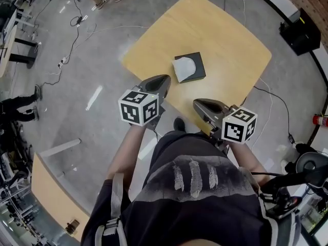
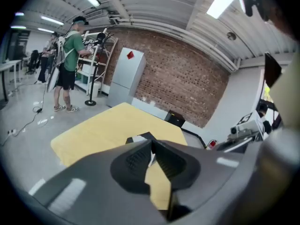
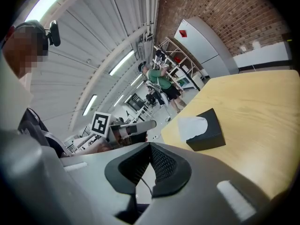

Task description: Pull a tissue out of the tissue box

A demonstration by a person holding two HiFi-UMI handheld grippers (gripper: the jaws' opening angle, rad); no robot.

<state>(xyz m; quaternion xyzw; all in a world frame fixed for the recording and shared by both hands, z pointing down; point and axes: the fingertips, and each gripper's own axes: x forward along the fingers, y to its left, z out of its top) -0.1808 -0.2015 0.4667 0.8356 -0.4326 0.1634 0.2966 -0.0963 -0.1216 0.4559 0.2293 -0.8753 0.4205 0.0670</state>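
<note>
A dark tissue box lies near the middle of the light wooden table, with a white tissue sticking out of its top. My left gripper hovers at the table's near edge, just short of the box, jaws shut on nothing. My right gripper is a little further back at the edge, its jaws also together and empty. In the left gripper view the box peeks over the closed jaws. The right gripper view shows the box and tissue ahead to the right of its jaws.
A person stands by shelves beyond the table's far side. Cables trail over the grey floor at the left. A black case and a red extinguisher sit on the floor to the right. A second wooden table is at lower left.
</note>
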